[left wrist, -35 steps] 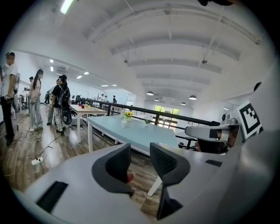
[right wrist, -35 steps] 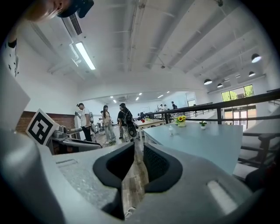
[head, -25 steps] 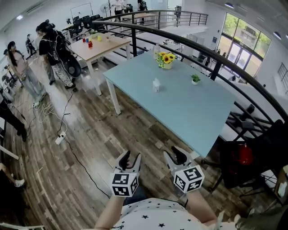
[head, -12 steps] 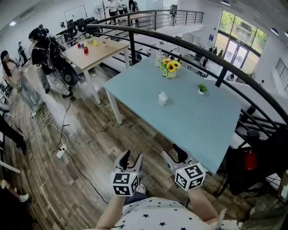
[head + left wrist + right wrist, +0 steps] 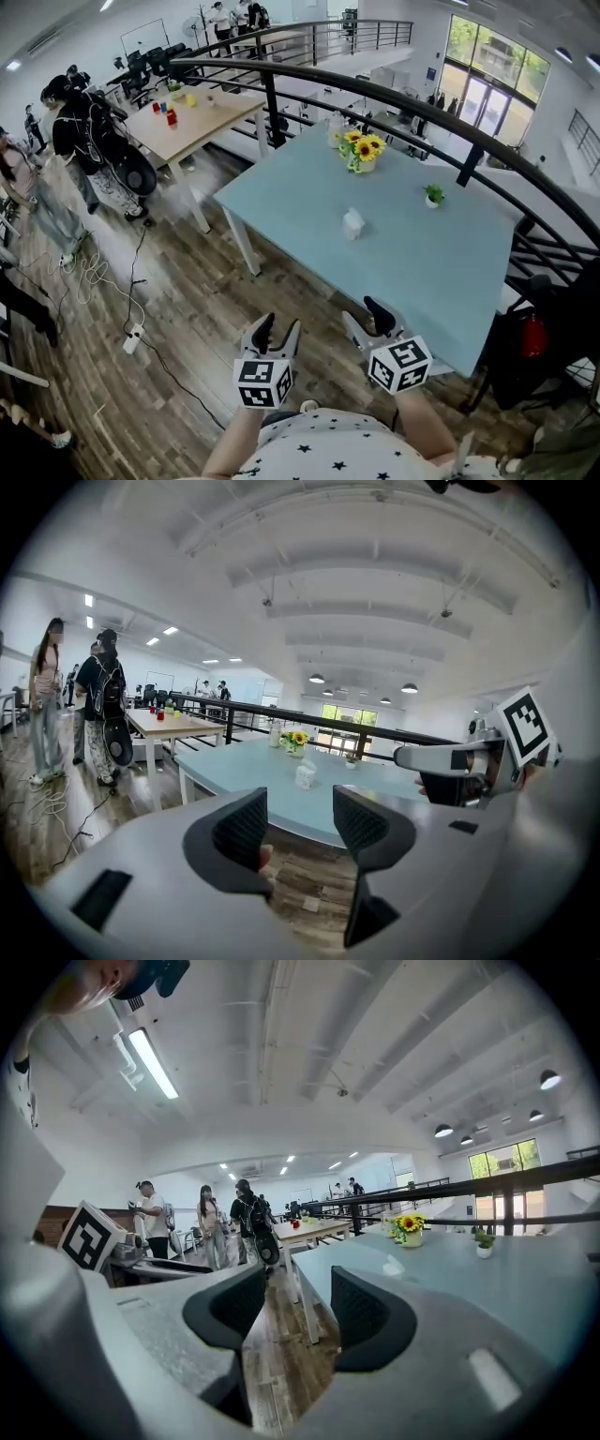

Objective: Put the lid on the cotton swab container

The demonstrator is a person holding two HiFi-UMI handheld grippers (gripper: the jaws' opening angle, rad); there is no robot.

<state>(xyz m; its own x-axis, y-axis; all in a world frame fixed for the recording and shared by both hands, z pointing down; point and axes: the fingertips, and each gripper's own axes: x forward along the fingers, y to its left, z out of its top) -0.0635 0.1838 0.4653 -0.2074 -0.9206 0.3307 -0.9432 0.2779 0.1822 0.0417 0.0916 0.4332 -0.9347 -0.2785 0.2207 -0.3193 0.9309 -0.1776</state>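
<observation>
A small white cotton swab container (image 5: pixel 352 223) stands near the middle of the light blue table (image 5: pixel 412 262); it also shows small and far off in the left gripper view (image 5: pixel 305 776). I cannot tell whether it has a lid on it. Both grippers hang in front of my body over the wooden floor, short of the table's near edge. My left gripper (image 5: pixel 277 328) (image 5: pixel 300 827) is open with nothing between its jaws. My right gripper (image 5: pixel 364 317) (image 5: pixel 286 1312) is open and empty too, next to the table's near corner.
A vase of sunflowers (image 5: pixel 361 150) and a small potted plant (image 5: pixel 432 195) stand at the table's far side. A black railing (image 5: pixel 450 122) runs behind it. A wooden table (image 5: pixel 202 108) and several people (image 5: pixel 80 122) are at the left; cables (image 5: pixel 131 328) lie on the floor.
The head view has come closer to the blue table, so the container sits lower and nearer in view. Both grippers have kept their place in front of my body.
</observation>
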